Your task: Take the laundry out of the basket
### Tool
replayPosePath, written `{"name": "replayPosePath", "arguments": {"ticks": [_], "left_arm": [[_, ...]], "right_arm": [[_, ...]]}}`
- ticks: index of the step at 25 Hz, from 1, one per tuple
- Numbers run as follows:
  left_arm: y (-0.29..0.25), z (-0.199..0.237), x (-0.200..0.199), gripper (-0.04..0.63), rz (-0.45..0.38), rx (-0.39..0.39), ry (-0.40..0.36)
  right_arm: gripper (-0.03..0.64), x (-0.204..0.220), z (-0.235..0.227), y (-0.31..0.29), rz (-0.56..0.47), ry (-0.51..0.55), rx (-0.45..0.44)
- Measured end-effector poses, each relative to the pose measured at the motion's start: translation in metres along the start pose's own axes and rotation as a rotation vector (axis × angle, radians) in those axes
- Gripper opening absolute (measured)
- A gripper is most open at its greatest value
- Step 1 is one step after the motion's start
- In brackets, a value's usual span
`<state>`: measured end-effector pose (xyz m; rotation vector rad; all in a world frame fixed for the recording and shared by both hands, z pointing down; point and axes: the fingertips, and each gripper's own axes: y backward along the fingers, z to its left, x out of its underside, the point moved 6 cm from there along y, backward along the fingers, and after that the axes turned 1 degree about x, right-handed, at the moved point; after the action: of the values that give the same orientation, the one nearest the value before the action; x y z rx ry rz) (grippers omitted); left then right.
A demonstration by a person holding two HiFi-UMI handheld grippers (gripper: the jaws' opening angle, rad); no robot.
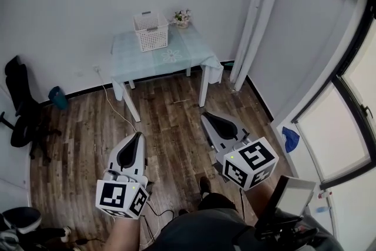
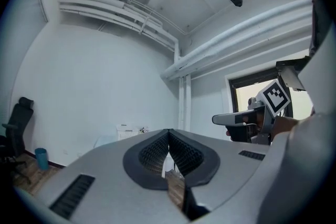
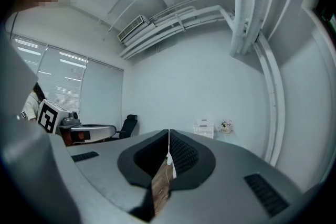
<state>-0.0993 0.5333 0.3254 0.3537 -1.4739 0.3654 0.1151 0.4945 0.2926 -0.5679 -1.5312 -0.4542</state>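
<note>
A white slatted laundry basket (image 1: 151, 31) stands on a small table (image 1: 188, 59) with a pale green cloth, against the far wall. What lies inside the basket does not show. My left gripper (image 1: 139, 134) and right gripper (image 1: 205, 117) are held level above the wooden floor, well short of the table, both shut with nothing between the jaws. The basket appears small and distant in the left gripper view (image 2: 125, 131) and in the right gripper view (image 3: 203, 129). The right gripper (image 2: 216, 119) crosses the left gripper view at the right.
A small flower pot (image 1: 182, 19) stands beside the basket. A black office chair (image 1: 22, 104) and a teal bin (image 1: 57, 97) stand at the left wall. A white cable (image 1: 114, 107) trails over the floor. White pipes (image 1: 257, 14) run down the right corner, with a window (image 1: 343, 120) beyond.
</note>
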Motion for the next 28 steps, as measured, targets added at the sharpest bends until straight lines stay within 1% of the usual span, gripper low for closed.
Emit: {"name": "replayPosePath", "arguments": {"ticks": [3,6,12,16,20,23,28], "left_arm": [[-0.012,0.007,0.000,0.009,0.010,0.001,-0.007],[-0.028,0.015,-0.001,0.010,0.016,-0.009,-0.032],[-0.072,0.037,-0.010,0.009,0.016,-0.036,-0.045],[-0.113,0.049,-0.016,0.009,0.012,-0.052,-0.044],[-0.159,0.053,-0.021,0.009,0.018,-0.049,-0.038],[-0.193,0.058,-0.024,0.010,0.019,-0.060,-0.032],[-0.249,0.056,-0.023,0.010,0.030,-0.060,-0.032]], "right_arm": [[0.017,0.001,-0.007,-0.018,0.003,-0.007,-0.020],[0.017,-0.001,-0.017,-0.040,-0.010,-0.001,-0.039],[0.017,-0.010,-0.050,-0.087,-0.033,0.000,-0.080],[0.017,-0.016,-0.084,-0.118,-0.040,0.003,-0.099],[0.017,-0.022,-0.121,-0.145,-0.036,-0.009,-0.114],[0.017,-0.026,-0.149,-0.165,-0.036,-0.016,-0.132],[0.017,-0.026,-0.197,-0.189,-0.036,-0.025,-0.149]]}}
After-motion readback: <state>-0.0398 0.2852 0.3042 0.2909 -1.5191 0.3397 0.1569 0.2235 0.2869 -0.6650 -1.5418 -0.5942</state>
